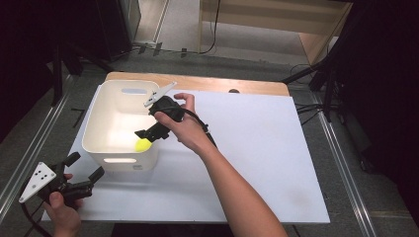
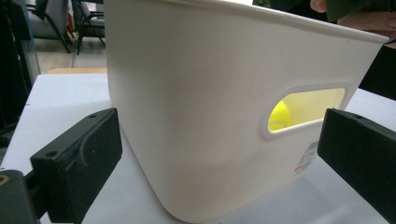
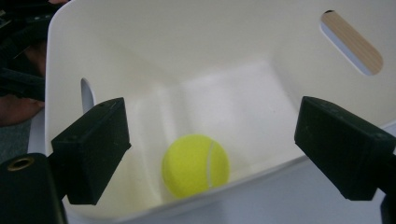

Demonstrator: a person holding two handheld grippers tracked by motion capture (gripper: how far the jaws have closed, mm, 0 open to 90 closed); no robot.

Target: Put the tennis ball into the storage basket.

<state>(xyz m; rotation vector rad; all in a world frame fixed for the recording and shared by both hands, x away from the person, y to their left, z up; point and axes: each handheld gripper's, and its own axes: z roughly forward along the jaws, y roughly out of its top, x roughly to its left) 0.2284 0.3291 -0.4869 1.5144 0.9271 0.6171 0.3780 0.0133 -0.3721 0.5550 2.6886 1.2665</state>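
Setting: white board on a wooden bench (image 1: 197, 83), grey floor and dark stands around it.
Ball: yellow tennis ball (image 3: 195, 165) lying loose on the bin floor, against the wall nearest the person; it glows through the handle slot in the left gripper view (image 2: 279, 116).
Ball, handling: judged light, springy and felt-covered, so not slippery and not fragile; likely to roll or bounce if nudged. Best taken across its widest part, one finger on each side, from straight above.
Bin: white plastic bin (image 1: 93, 129) with handle slots, upright near the board's far left corner; walls look stiff and smooth; probably light enough to slide if bumped.
Right gripper: right gripper (image 1: 146, 136) held over the bin's near wall, pointing down into it just above the ball.
Right fingers: fingers (image 3: 93, 144) spread wide apart, nothing between them, ball below and clear of both pads.
Left gripper: left gripper (image 1: 84, 170) near the board's near left corner, just outside the bin, aimed at its near wall.
Left fingers: fingers (image 2: 81, 161) apart, touching nothing.
Judgement: ball appears already deposited and released.
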